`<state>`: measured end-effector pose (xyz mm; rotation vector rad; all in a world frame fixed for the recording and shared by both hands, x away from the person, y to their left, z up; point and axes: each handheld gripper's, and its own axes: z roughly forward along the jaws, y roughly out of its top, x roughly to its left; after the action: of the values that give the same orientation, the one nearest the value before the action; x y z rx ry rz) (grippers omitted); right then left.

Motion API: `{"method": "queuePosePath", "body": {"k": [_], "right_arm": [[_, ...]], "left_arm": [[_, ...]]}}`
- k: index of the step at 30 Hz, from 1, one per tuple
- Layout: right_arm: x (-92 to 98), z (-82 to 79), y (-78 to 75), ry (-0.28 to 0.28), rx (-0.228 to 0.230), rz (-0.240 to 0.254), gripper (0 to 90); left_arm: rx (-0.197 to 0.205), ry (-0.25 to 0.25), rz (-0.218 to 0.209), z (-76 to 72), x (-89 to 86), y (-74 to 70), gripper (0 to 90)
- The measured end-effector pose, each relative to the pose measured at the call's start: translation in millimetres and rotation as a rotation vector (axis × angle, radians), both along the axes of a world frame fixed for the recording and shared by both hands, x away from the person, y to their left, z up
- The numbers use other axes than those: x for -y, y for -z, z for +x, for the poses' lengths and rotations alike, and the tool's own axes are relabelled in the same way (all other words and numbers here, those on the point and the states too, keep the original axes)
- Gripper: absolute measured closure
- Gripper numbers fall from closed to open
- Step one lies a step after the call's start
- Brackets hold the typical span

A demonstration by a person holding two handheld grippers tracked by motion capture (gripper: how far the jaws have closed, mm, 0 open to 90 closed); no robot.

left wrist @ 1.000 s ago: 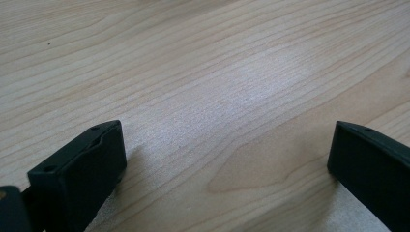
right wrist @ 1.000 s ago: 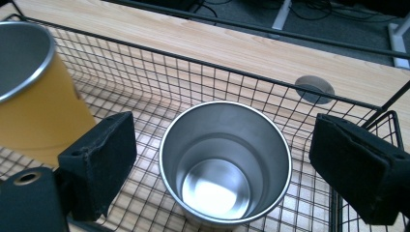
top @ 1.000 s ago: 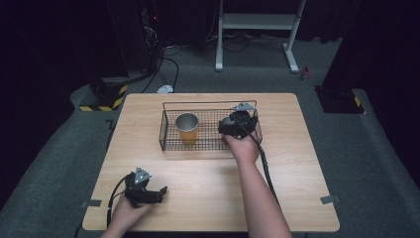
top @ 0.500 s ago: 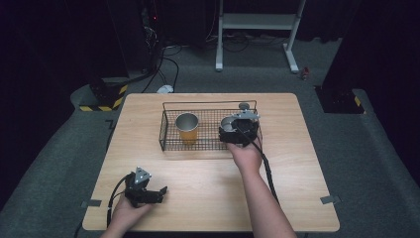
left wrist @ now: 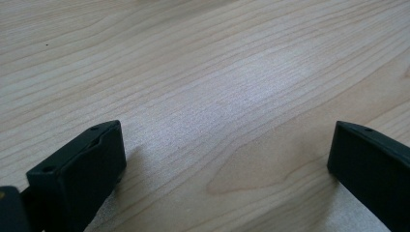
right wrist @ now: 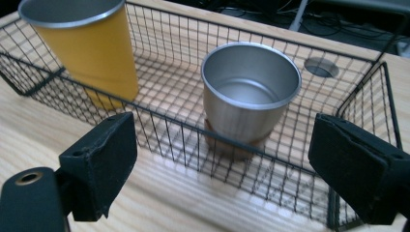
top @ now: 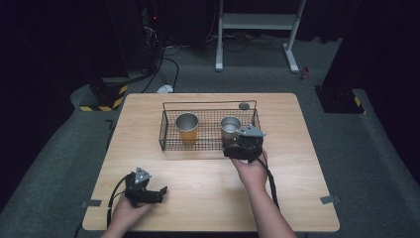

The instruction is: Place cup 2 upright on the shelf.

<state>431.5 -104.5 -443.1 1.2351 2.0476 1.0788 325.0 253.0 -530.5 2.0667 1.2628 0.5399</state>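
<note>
Two claws were in play. Nearest, at seven o'clock on the table (top: 297,129), the left claw (top: 157,191) lay idle, its jaws spread wide over bare wood. Farther in, the right claw (right wrist: 222,164) hovered just outside the wire basket (top: 166,133), jaws gaping and empty. The steel cup (right wrist: 250,92) stood upright inside the basket at twelve o'clock from that claw, its axis vertical, with the yellow cup (right wrist: 87,46) at ten o'clock. The right hand (top: 252,171) was much the nearer.

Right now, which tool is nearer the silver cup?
Right. The right tool sits just outside the basket beside the silver cup; the left tool rests far off, near the table's front edge.
</note>
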Motion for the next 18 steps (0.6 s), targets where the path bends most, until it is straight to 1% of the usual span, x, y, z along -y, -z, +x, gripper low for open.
{"method": "queuePosePath", "body": {"k": [4, 7, 12, 18], "right_arm": [[7.1, -12.2, 8.3, 0.005, -0.004, -0.003, 10.4], [13.3, -21.0, 15.6, 0.003, -0.002, -0.014, 10.4], [25.1, -36.7, 28.8, 0.020, -0.002, -0.037, 10.8], [42.3, -54.6, 46.3, 0.040, -0.025, -0.068, 11.0]], "left_arm": [[0.000, 0.000, 0.000, 0.0, 0.0, 0.0, 0.4], [0.000, 0.000, 0.000, 0.0, 0.0, 0.0, 0.4], [0.000, 0.001, 0.000, 0.1, 0.1, 0.0, 0.4], [0.000, 0.002, 0.000, 0.2, 0.1, 0.0, 0.4]]}}
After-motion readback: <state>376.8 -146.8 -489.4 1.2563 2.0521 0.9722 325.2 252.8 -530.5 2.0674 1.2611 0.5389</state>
